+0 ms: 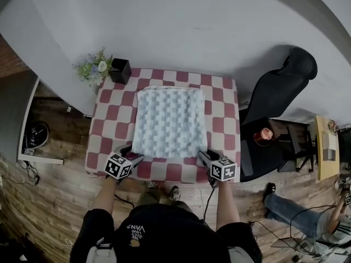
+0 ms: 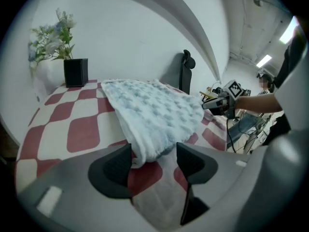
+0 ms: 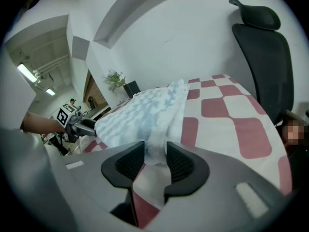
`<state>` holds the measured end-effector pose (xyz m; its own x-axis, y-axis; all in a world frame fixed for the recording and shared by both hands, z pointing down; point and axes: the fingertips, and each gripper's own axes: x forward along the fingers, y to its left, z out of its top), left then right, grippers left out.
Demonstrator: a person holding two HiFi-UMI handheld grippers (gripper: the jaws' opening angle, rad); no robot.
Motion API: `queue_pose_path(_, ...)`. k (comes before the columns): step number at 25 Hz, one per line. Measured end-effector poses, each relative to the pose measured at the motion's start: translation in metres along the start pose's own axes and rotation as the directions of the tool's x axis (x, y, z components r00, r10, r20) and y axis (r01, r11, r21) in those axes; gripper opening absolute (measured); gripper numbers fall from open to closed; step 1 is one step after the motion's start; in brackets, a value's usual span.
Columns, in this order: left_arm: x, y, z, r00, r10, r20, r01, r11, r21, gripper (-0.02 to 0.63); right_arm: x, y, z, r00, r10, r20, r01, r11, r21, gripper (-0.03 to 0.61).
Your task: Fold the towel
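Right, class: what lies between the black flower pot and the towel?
Only bare checked tablecloth separates the black pot from the towel; the head view shows it.

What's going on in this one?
A person stands at a checkered table with a gripper in each hand, apparently set to fold a pale blue towel lying flat on it. The right gripper pinches the towel's near right corner. The left gripper is open, with the near left corner between its jaws but not gripped.
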<state>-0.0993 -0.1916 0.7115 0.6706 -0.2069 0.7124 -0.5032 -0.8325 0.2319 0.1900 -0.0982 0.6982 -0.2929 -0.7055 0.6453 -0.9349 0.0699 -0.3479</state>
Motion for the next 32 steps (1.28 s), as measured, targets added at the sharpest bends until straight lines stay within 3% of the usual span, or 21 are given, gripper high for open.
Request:
queue_pose_path(3, 0.003, 0.003, -0.004, 0.998, 0.063, 0.007, -0.063, 0.998, 0.004, 0.275, -0.002, 0.001, 0.000, 1.000, 0.018, 0.007, -0.018, 0.999, -0.037, 0.051)
queue_pose_path(5, 0.002, 0.003, -0.003, 0.996, 0.084, 0.019, -0.084, 0.996, 0.000, 0.232, -0.002, 0.003, 0.002, 0.999, 0.038, 0.018, -0.037, 0.998, -0.045, 0.038)
queue_pose_path(7, -0.001, 0.003, -0.002, 0.995, 0.099, 0.032, -0.098, 0.995, -0.007, 0.137, -0.003, 0.005, 0.004, 0.998, 0.056, 0.029, -0.054, 0.997, -0.051, 0.032)
queue_pose_path(9, -0.004, 0.002, 0.002, 0.993, 0.106, 0.047, -0.105, 0.994, -0.015, 0.099, -0.007, 0.006, 0.005, 0.997, 0.072, 0.039, -0.070, 0.996, -0.051, 0.028)
queue_pose_path(20, -0.051, -0.030, 0.014, 0.990, 0.057, 0.126, -0.053, 0.998, -0.040, 0.043, -0.051, 0.017, 0.014, 0.978, 0.178, 0.111, -0.175, 0.984, -0.037, 0.023)
queue_pose_path(26, -0.089, -0.067, 0.004, 0.992, 0.007, 0.124, -0.002, 0.999, -0.037, 0.040, -0.096, 0.035, 0.001, 0.962, 0.256, 0.089, -0.251, 0.966, -0.069, 0.023)
queue_pose_path(32, -0.123, -0.105, -0.013, 0.989, 0.035, 0.144, -0.030, 0.999, -0.037, 0.037, -0.138, 0.053, -0.014, 0.949, 0.300, 0.101, -0.291, 0.952, -0.095, 0.023)
